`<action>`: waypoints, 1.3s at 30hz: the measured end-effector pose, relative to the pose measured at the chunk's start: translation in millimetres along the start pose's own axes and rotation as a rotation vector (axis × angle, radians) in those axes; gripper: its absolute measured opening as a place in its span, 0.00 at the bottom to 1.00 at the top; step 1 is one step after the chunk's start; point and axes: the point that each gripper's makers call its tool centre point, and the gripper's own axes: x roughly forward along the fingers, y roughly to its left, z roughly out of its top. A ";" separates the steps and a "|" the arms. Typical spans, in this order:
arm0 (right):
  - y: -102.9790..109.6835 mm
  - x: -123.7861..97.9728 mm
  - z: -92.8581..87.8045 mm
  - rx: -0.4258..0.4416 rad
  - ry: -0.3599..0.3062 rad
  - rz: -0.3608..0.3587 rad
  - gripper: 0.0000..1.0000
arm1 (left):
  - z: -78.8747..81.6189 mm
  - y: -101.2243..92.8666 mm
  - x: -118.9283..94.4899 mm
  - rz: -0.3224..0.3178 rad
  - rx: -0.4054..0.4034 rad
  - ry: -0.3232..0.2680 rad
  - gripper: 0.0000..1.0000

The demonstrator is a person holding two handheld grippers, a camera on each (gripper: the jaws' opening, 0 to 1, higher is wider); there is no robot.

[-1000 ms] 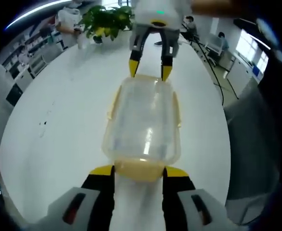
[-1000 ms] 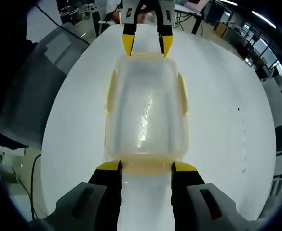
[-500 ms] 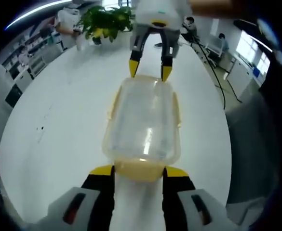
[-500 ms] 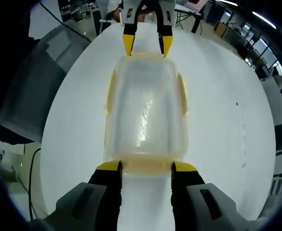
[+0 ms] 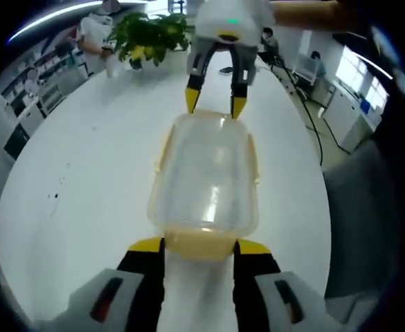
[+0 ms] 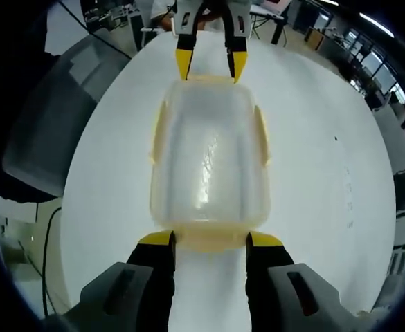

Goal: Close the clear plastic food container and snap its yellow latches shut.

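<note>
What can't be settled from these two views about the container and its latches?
- End latches: in both views each gripper's own fingertips cover the near yellow latch, so whether it is snapped cannot be told.
- Side latches: seen edge-on and pale in the right gripper view; locked or loose is unclear.
- Container contents: glare and fisheye blur in the left gripper view hide whether anything is inside.
- Right gripper contact with the far latch: too small.

Glossy clear plastic container (image 5: 205,181)
</note>
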 end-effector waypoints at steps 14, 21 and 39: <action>0.6 2.3 -4.3 0.011 -0.008 0.004 0.37 | -3.8 -2.6 8.7 -0.017 -0.022 0.011 0.33; 4.5 4.2 -8.1 0.007 -0.006 0.012 0.37 | -2.8 -6.6 14.1 -0.030 0.001 0.022 0.33; 6.2 5.7 -12.3 -0.022 0.031 -0.019 0.39 | -2.9 -6.2 19.6 -0.024 0.077 0.092 0.34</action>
